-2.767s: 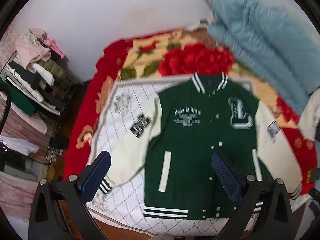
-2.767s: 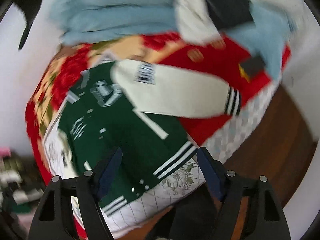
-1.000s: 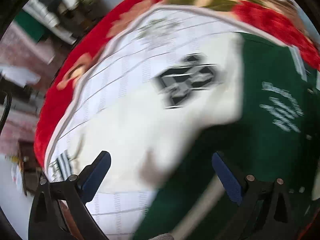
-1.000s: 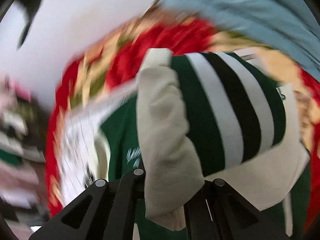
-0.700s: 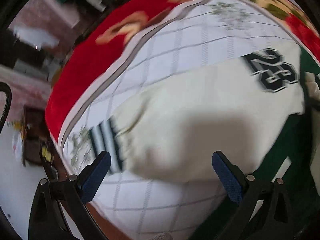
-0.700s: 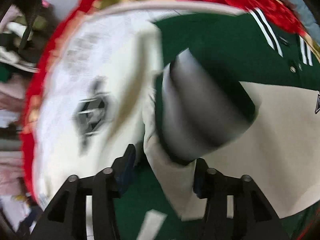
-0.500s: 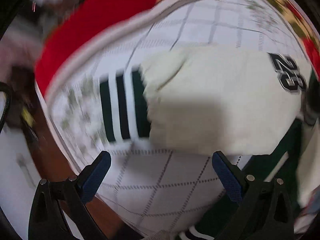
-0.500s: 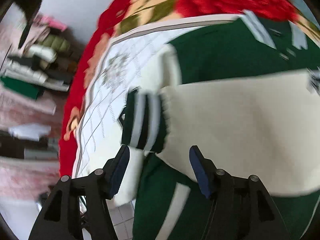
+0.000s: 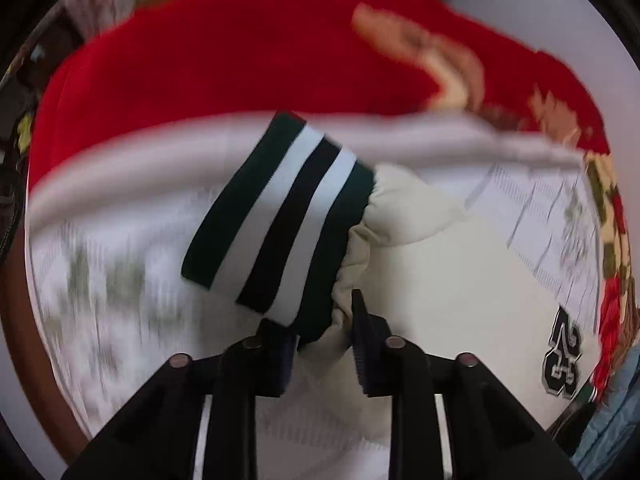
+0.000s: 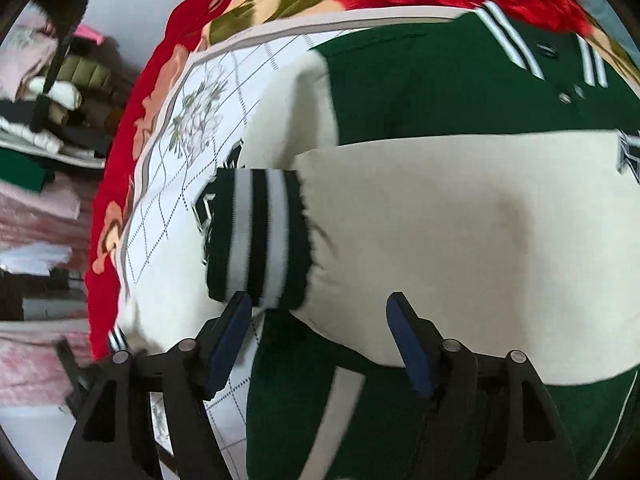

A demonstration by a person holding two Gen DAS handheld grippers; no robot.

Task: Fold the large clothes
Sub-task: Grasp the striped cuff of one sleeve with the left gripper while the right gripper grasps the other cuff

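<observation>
The green varsity jacket (image 10: 440, 88) lies front up on the bed. Its right cream sleeve (image 10: 460, 240) is folded across the chest, and that striped cuff (image 10: 260, 236) rests just beyond my right gripper (image 10: 320, 336). The right jaws are opening, with nothing pinched between them. In the left wrist view, the other cream sleeve (image 9: 460, 280) with a number patch (image 9: 562, 360) lies on the sheet. My left gripper (image 9: 324, 344) points down and its jaws are closing on the near corner of that sleeve's striped cuff (image 9: 280, 216), fabric bunched between the pads.
A white quilted sheet (image 9: 100, 272) covers a red floral blanket (image 9: 220, 60) whose edge drops off just past the cuff. Shelves with stacked clothes (image 10: 48, 92) stand left of the bed. Blue fabric (image 9: 612, 432) shows at the far right.
My right gripper carried the right sleeve across the jacket, then opened and let it drop. My left gripper swept along the left sleeve to its cuff and closed on it.
</observation>
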